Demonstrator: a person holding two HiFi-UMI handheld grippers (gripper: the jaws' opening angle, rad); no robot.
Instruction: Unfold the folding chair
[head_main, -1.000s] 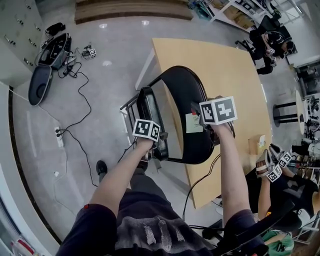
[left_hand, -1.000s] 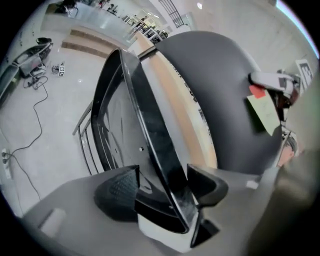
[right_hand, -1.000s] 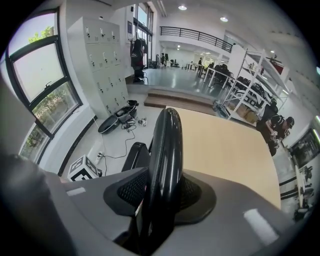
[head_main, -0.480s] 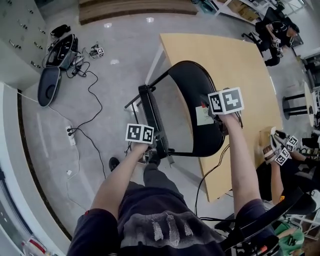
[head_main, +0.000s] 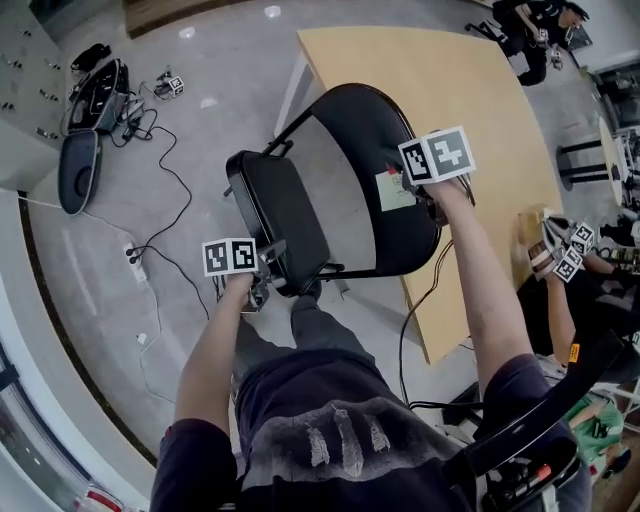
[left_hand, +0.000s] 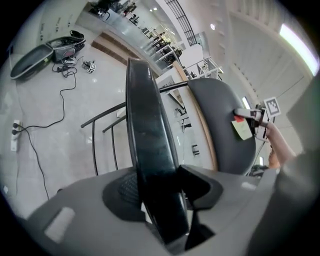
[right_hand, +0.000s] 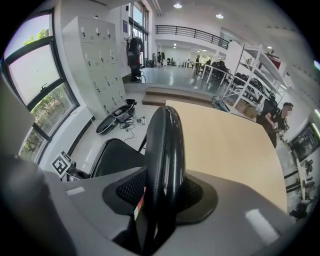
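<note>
The black folding chair stands beside the table, partly opened. Its seat (head_main: 280, 220) tilts out to the left and its rounded backrest (head_main: 385, 185) is to the right. My left gripper (head_main: 266, 278) is shut on the seat's near edge; in the left gripper view the seat edge (left_hand: 147, 130) runs straight up between the jaws of my left gripper (left_hand: 160, 195). My right gripper (head_main: 415, 190) is shut on the backrest's rim, which fills the gap in the right gripper view (right_hand: 165, 145). A paper tag (head_main: 395, 190) is stuck on the backrest by the right jaws.
A light wooden table (head_main: 470, 90) stands right behind the chair. On the grey floor at the left lie a black cable (head_main: 165, 200), a power strip (head_main: 130, 262) and an open case (head_main: 80, 165). Another person with grippers (head_main: 560, 255) sits at the right.
The seat has swung out from the backrest toward the left, and my left gripper moved left and toward me with it. The right gripper stayed on the backrest rim.
</note>
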